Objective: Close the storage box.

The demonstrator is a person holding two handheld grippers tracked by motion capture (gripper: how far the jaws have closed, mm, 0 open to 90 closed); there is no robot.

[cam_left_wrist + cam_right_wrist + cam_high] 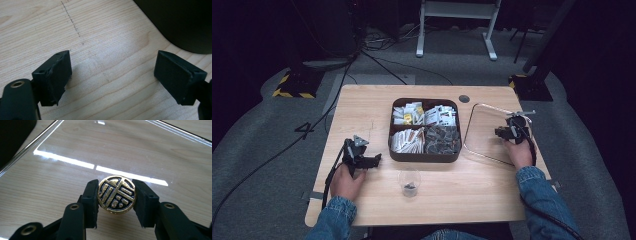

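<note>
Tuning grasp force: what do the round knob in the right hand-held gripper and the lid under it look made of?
Round knob: looks like metal, glossy gold relief on black, with bright glints; could be plated plastic. Lid: clear, hard and glossy, showing wood grain through it and sharp light streaks; glass or acrylic, can't tell which. The right hand-held gripper clamps the knob.

Divided box (424,156) mid-table; glass (409,182) in front; clear lid (484,131) to its right w/ knob (116,194) on top.
</note>
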